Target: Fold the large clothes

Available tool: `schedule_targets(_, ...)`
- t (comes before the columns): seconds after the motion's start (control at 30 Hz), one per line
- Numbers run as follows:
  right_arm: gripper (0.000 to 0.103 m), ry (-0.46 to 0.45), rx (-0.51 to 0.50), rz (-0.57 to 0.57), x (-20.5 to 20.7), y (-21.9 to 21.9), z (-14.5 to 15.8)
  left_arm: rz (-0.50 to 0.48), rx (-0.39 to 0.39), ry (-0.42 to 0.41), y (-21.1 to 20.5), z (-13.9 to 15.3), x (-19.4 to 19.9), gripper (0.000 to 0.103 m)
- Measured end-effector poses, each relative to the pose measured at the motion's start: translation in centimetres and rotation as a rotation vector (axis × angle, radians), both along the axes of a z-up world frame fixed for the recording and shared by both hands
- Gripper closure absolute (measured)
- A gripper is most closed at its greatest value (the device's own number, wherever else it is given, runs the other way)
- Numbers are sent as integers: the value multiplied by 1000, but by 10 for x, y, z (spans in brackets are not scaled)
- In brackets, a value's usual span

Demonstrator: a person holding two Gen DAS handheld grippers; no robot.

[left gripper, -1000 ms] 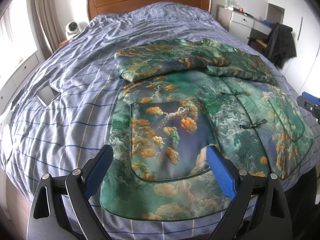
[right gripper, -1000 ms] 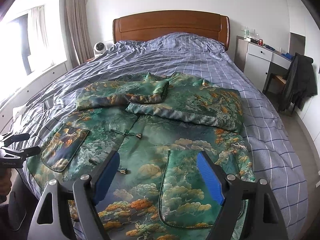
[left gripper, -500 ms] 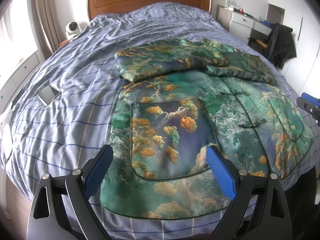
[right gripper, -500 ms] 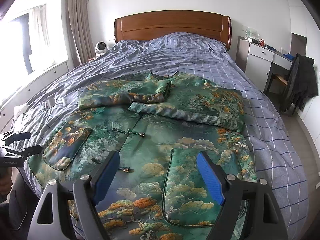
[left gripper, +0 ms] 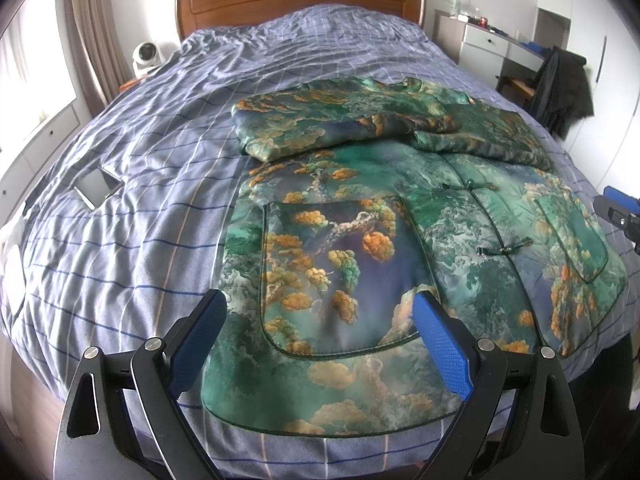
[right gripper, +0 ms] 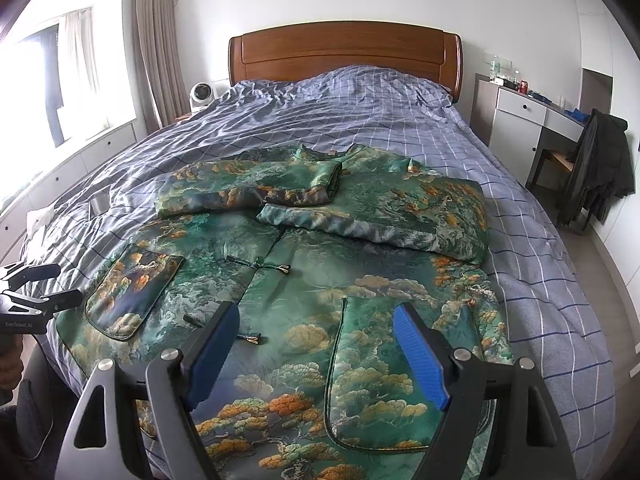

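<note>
A large green jacket (left gripper: 400, 208) printed with orange trees and clouds lies flat, front up, on the bed, both sleeves folded across its chest. My left gripper (left gripper: 320, 312) hangs open above its left pocket near the hem, holding nothing. In the right wrist view the same jacket (right gripper: 320, 264) fills the lower bed. My right gripper (right gripper: 316, 328) stands open above the right pocket, empty too. The left gripper (right gripper: 44, 288) shows at that view's left edge, and the right gripper's blue tip (left gripper: 618, 204) at the left wrist view's right edge.
The bed's blue checked cover (left gripper: 160, 152) spreads out around the jacket, with a wooden headboard (right gripper: 344, 52) behind. A flat square thing (left gripper: 96, 188) lies on the cover at left. A white fan (right gripper: 202, 94), a desk (right gripper: 532, 120) and a chair with a dark coat (right gripper: 600, 168) flank the bed.
</note>
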State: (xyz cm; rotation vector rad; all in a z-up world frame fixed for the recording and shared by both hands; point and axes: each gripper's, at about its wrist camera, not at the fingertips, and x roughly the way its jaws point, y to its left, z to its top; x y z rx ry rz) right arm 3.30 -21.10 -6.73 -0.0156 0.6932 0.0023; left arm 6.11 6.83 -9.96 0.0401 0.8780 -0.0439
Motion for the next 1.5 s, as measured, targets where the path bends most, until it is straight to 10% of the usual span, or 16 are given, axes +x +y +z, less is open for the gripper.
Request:
schedule_targets(0.33,22,2,0,0,-1,-1,-1,-1,-11,15,2,-2,-2,8)
schedule_targets(0.7,22,53,-178,-74,-30,-81,15,203,-333,125,117,-25,1,5)
schedule_targets(0.93,22,318,89,-155,-51,-183,-39,60,-410,272,80,-70,8,5)
schedule_targets(1.07,22,361,187,-131,-54,-192,-63,14,-279,289,48,-79,7,6)
schedule_targets(1.13,22,385,236,-95,-50,-189,-74,8,-226,304,39,-77,5,19)
schedule_targets(1.23,26,442,321,-39,-42,-178,-84,5,-172,317,35,-71,2,65)
schedule_targets(1.27,52,449,304,-31,-40,-172,-81,15,-166,321,37,-68,2,80)
schedule_targets(1.33,83,446,255,-27,-39,-165,-75,33,-230,321,43,-60,1,89)
schedule_targets(1.5,88,403,280,-15,-39,-158,-48,54,-256,270,41,-37,-10,93)
